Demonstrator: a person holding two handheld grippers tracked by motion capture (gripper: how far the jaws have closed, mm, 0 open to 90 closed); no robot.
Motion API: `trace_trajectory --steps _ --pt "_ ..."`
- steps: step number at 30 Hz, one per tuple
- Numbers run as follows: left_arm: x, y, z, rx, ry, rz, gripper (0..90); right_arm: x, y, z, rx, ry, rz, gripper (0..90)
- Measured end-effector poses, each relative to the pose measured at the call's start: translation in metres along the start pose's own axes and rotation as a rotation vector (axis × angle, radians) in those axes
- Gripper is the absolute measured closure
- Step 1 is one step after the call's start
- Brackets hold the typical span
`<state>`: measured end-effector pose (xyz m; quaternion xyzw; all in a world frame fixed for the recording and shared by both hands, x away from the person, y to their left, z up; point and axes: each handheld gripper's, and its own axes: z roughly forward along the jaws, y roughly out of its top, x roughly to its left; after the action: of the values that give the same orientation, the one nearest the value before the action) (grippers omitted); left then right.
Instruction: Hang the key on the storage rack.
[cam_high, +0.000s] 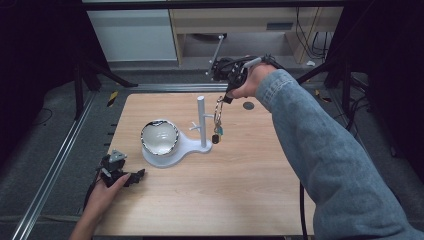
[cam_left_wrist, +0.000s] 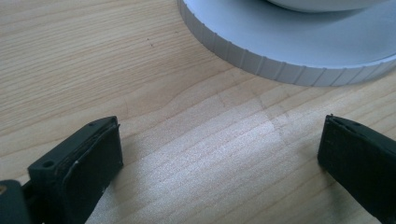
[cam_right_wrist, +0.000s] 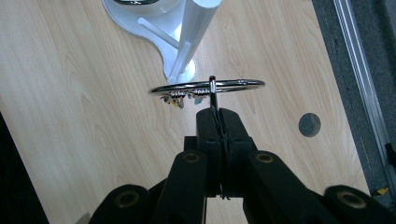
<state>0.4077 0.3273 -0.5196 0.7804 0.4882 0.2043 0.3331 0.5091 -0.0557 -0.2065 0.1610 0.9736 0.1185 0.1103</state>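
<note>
Right claw (cam_right_wrist: 219, 116) clenched on key ring (cam_right_wrist: 207, 87), left claw (cam_left_wrist: 219, 154) released, above wooden table (cam_high: 240, 170).

- A lab or test room, not a home: dark drapes hang at the left and right edges of the high view.
- A metal rail (cam_high: 55, 165) runs along grey carpet at lower left.
- Loose cables (cam_high: 305, 35) hang at upper right beside plain cabinets (cam_high: 132, 35).
</note>
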Motion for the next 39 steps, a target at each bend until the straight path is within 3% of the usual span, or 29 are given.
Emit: trace_trajectory --steps 39 --pt "0.0 0.0 0.0 0.0 0.0 0.0 0.0 -0.001 0.019 0.049 0.066 0.056 -0.023 88.3"
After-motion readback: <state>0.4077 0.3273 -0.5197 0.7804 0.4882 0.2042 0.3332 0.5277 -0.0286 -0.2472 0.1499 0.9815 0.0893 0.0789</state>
